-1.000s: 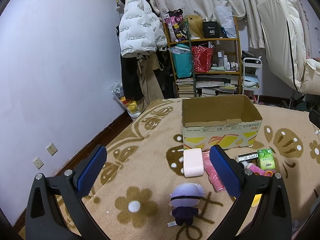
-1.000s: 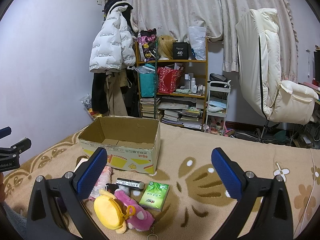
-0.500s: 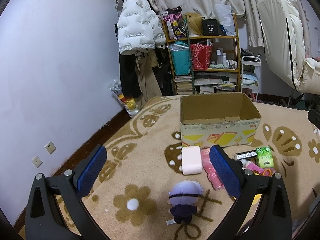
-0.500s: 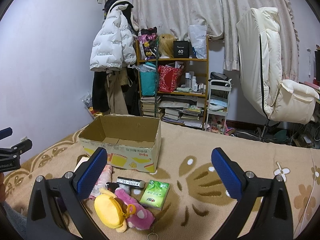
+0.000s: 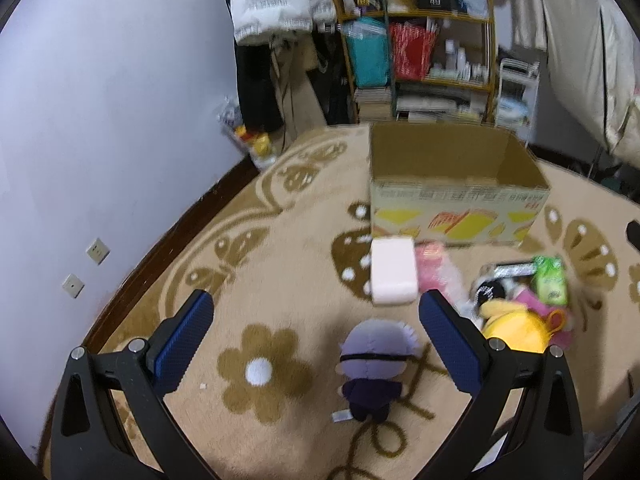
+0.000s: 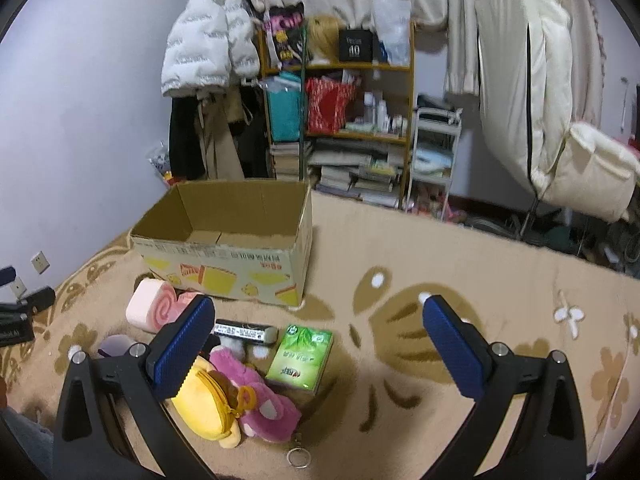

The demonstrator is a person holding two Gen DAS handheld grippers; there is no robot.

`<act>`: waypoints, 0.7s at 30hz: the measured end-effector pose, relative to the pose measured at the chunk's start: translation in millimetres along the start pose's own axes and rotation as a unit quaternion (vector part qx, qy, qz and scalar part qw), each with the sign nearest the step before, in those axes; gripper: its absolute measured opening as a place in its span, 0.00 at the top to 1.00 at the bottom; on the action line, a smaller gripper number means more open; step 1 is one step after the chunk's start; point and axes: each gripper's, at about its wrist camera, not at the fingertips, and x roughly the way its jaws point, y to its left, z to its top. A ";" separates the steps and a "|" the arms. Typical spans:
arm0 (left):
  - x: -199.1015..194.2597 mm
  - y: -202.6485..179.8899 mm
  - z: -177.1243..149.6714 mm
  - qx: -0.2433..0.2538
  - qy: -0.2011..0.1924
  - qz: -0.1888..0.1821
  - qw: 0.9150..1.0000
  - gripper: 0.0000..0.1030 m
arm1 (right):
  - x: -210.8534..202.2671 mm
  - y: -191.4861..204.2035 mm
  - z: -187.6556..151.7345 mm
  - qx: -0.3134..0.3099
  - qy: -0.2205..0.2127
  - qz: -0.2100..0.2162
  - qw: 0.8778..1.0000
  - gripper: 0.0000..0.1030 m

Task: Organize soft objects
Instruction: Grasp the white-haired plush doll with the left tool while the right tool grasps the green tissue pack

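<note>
The left gripper (image 5: 316,336) is held wide apart around the plush doll (image 5: 374,368), presumably for boxing in the cardboard box (image 5: 456,200), while the right gripper (image 6: 318,346) is held apart and empty.

cardboard box (image 5: 456,196) on carpet (image 5: 280,280) at 12 o'clock | roll cushion (image 5: 393,276) just before box, at its 7 o'clock | plush doll (image 5: 374,364) before cushion, at 6 | tissue pack (image 6: 300,354) at box's 5 o'clock | pouch (image 6: 204,396) at pack's 8 o'clock | shelf (image 6: 352,120) behind box

A cluttered shelf (image 6: 340,120), white jacket (image 6: 208,40) and cream chair (image 6: 540,100) line the wall.
</note>
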 end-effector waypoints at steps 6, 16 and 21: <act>27.2 0.5 -0.9 -0.013 0.051 -0.014 0.998 0.01 | 25.2 -2.3 -3.2 0.014 0.018 0.000 1.000 0.00; 64.8 -4.1 -4.4 -0.016 0.113 -0.030 0.993 0.01 | 66.6 -0.1 -17.2 0.013 0.086 -0.012 0.996 0.00; 80.4 -9.4 -6.6 -0.011 0.132 -0.039 0.990 0.01 | 88.2 -1.9 -25.3 0.015 0.112 -0.007 0.994 0.00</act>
